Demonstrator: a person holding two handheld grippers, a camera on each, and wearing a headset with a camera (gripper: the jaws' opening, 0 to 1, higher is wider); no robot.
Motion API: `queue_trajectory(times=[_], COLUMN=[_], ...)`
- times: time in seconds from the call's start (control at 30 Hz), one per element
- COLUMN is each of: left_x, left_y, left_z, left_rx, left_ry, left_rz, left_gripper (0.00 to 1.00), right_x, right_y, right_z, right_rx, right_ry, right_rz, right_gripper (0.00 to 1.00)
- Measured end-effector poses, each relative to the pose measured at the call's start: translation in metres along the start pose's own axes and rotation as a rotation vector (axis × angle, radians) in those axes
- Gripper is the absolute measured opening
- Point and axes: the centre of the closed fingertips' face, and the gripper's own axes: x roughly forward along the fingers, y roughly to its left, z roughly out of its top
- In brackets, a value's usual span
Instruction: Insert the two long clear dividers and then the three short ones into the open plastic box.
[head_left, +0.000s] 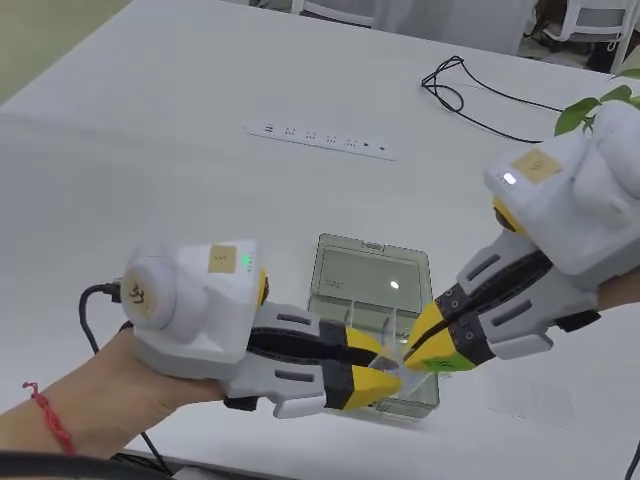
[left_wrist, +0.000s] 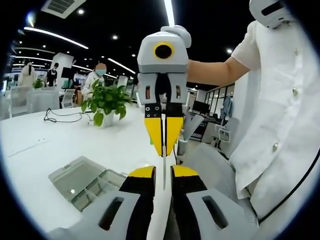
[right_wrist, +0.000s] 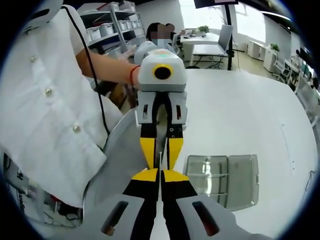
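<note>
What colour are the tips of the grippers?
Yellow fingertips, best seen in the head view.

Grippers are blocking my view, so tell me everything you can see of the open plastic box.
The open plastic box is clear, grey-tinted, rectangular, lying flat on the white table. Its lid is folded back flat, away from the person. The tray shows partition lines inside. The left gripper and right gripper, holding a clear divider, cover the tray's near part.
</note>
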Motion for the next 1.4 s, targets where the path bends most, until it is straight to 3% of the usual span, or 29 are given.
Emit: queue_trajectory(times=[0.17, 0.43, 0.77, 1.17, 1.4], left_x=[-0.007, -0.019, -0.028, -0.036, -0.04], left_y=[0.007, 0.022, 0.034, 0.043, 0.048], left_z=[-0.005, -0.015, -0.028, -0.045, -0.052], left_rx=[-0.005, -0.027, -0.028, -0.017, -0.01], left_ry=[0.003, 0.025, 0.062, 0.108, 0.124], left_rz=[0.035, 0.112, 0.169, 0.211, 0.238], left_gripper=[0.12, 0.28, 0.46, 0.67, 0.76], right_x=[0.0, 0.0, 0.0, 0.01, 0.02], right_y=[-0.005, -0.02, -0.038, -0.071, -0.081], right_z=[0.001, 0.003, 0.006, 0.001, -0.001], right_rx=[0.005, 0.016, 0.04, 0.07, 0.078], right_ry=[-0.003, -0.015, -0.028, -0.04, -0.046], right_rz=[-0.016, -0.053, -0.122, -0.2, -0.222], right_gripper=[0.03, 0.03, 0.03, 0.03, 0.03])
